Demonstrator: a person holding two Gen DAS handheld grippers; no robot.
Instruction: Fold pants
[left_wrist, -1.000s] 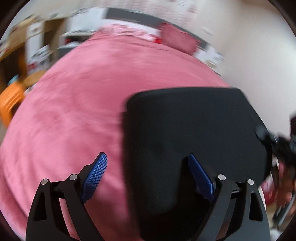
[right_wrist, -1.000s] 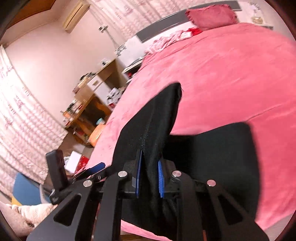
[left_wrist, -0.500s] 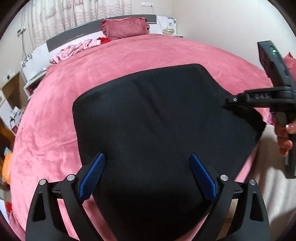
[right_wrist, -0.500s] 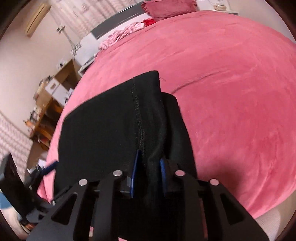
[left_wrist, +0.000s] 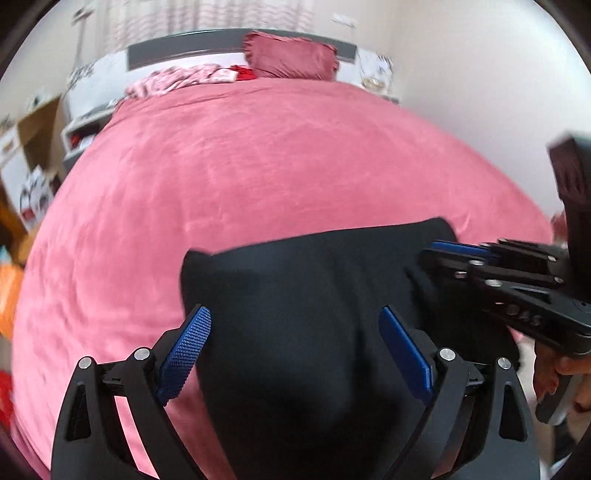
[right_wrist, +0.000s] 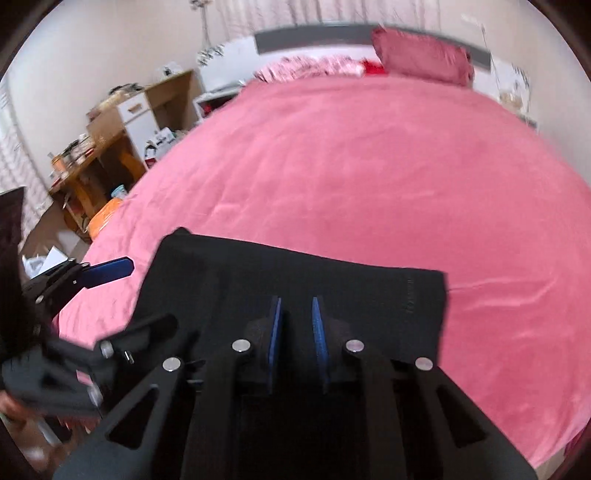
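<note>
Left wrist view: the black pants (left_wrist: 314, 295) lie folded into a flat rectangle on the pink bed (left_wrist: 258, 166), filling the lower centre of the frame near the bed's near edge. The left claw (left_wrist: 295, 343) stands wide open above them, its two blue pads (left_wrist: 186, 350) far apart with the cloth beneath and between them; the pads press on nothing. At the right edge of the frame the right claw (left_wrist: 436, 251) reaches in sideways over the right end of the pants, its blue tips close together, and part of a hand (left_wrist: 554, 373) grips its handle at lower right. A pink pillow (left_wrist: 291, 55) rests against the grey headboard (left_wrist: 184, 51) at the top centre, with crumpled pink clothing (left_wrist: 184, 79) to its left.

Right wrist view, somewhat blurred: the pants (right_wrist: 295, 280) form a dark band across the lower middle of the frame on the bed (right_wrist: 351, 166). The right claw (right_wrist: 297, 325) is narrowed to a slim gap and closing; black cloth shows behind the gap, but I cannot tell whether any fold is pinched between the pads. The left claw (right_wrist: 110, 271) enters from the left edge, one blue pad pointing toward the left end of the pants. A cluttered wooden desk (right_wrist: 92, 162) stands at the upper left beside the bed.
</note>
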